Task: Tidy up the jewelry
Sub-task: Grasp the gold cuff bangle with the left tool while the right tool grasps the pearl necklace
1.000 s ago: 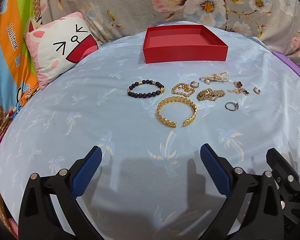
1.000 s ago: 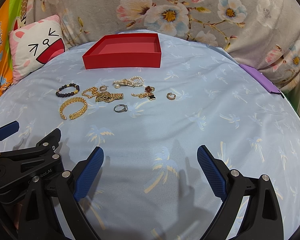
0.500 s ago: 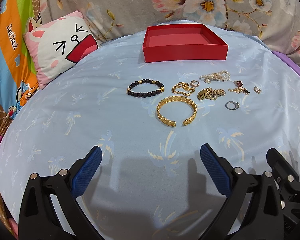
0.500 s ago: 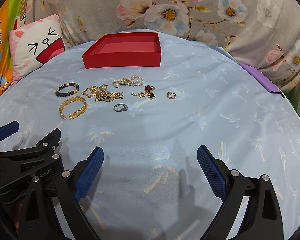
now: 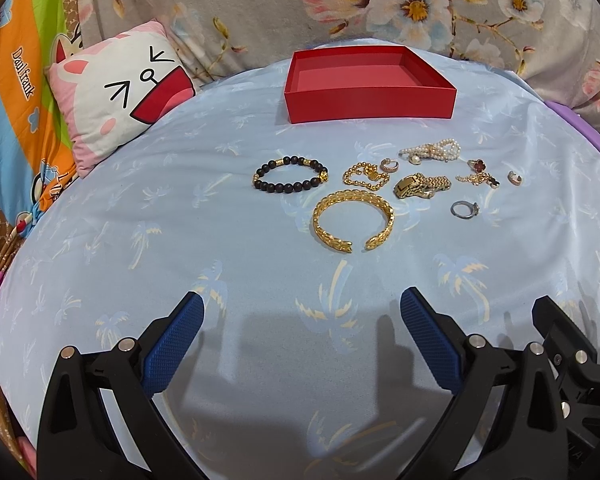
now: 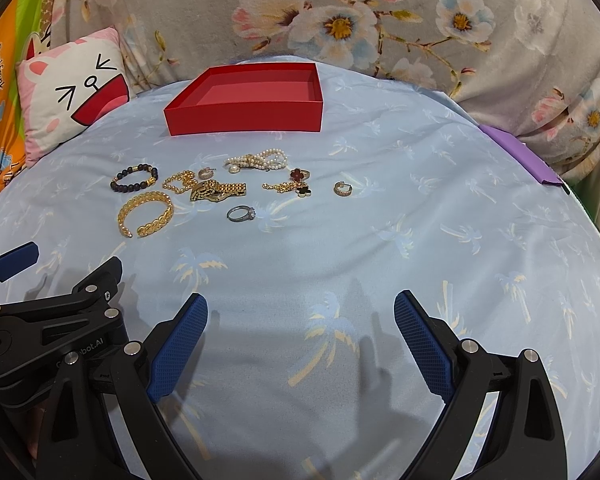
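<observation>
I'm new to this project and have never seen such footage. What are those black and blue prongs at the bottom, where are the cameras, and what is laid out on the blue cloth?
The prongs are the two fingers of a hand-held gripper; a person holds one in each hand. Each gripper carries a fisheye camera looking forward along its fingers, so one picture comes from the left gripper and the other from the right gripper. Both are open and hold nothing.

Ahead, on the blue palm-print sheet, lies loose jewelry: a dark bead bracelet, a gold cuff bangle, a gold watch, a pearl strand, a silver ring and some smaller pieces. Behind them stands a red box, open, with nothing visible inside. A cartoon pillow lies at the left.
</observation>
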The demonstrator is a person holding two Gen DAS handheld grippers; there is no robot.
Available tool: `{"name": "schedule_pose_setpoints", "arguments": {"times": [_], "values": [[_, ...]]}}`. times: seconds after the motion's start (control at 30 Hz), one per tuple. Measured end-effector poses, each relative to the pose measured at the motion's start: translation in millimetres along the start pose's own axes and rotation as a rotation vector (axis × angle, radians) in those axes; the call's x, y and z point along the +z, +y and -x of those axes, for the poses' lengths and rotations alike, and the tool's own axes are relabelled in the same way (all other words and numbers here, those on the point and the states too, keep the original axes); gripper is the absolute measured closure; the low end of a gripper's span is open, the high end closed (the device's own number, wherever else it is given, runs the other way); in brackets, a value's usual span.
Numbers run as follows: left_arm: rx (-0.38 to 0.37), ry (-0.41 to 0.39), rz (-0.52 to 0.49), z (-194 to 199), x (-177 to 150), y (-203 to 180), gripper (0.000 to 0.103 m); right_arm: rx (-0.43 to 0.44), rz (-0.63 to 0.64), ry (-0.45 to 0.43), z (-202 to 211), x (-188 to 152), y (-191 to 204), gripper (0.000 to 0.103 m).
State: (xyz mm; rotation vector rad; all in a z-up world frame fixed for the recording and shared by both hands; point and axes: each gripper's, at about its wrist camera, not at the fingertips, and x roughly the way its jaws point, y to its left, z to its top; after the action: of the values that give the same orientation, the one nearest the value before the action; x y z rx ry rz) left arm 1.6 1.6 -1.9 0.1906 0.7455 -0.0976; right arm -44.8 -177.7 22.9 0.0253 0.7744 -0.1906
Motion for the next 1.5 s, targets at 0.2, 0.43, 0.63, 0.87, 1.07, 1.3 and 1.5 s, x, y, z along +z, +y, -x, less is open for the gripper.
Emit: {"name": "schedule_pose_setpoints", "arguments": {"times": [0.2,0.43,0.63,0.87,1.07,1.3,1.5], "values": [[-0.063,0.004,0.042,0,-6,9,0.007,0.045,-0.019,0.029,-2,-4,-4,0.010],[-0.185,0.060,0.121,-4,12,47,0.007,0.031,-0.012,0.016,-3,13,-16,0.010],[-0.150,0.024,0.078,-8,44,49,0.006,0.031,-0.049,0.004,-6,35,-29,0.010],[-0.170,0.075,-0.008,-38,55,6,0.006,0.019,-0.074,0.019,-22,52,-37,0.010],[-0.185,0.120,0.000,-56,57,1,0.019,0.038,-0.084,0.048,-37,55,-39,0.010],[-0.202,0.127,-0.029,-62,52,-5,0.032,0.062,-0.082,0.069,-50,57,-36,0.010],[-0.208,0.109,-0.029,-61,53,-4,0.047,0.065,-0.080,0.094,-60,55,-35,0.010]]}}
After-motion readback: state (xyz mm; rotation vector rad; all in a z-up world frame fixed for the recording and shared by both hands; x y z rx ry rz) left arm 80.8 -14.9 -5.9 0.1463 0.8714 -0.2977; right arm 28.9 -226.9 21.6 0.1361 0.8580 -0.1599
